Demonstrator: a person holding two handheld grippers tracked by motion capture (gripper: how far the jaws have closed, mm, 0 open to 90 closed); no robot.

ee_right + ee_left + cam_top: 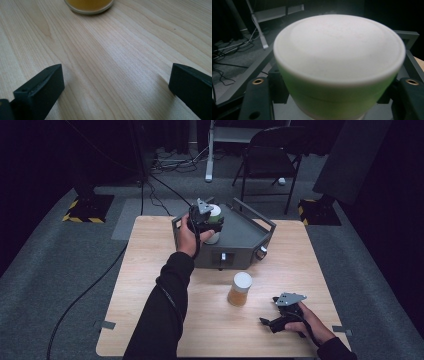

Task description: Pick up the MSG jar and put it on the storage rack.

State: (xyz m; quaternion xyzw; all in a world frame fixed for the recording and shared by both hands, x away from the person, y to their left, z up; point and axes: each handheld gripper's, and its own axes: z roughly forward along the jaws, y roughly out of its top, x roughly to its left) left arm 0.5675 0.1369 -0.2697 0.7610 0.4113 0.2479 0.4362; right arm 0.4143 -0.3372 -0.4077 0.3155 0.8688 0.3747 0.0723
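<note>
A green jar with a white lid [215, 215] [339, 62] stands in the grey metal tray [245, 242] [408, 35] at the back of the table. My left gripper [210, 220] [334, 100] has a jaw close on either side of the jar, and the pads do not seem to press on it. An amber jar with a white lid [240, 289] [88, 5] stands on the wood in front of the tray. My right gripper [267, 321] [116, 85] rests low on the table at the near right. It points at the amber jar, with jaws wide apart and nothing between them.
The wooden table [150, 285] has bare wood on its left half and along its near edge. On the tray's front face are a latch [223, 256] and a knob [262, 252]. A folding chair [270, 155] and cables [170, 162] lie on the floor beyond.
</note>
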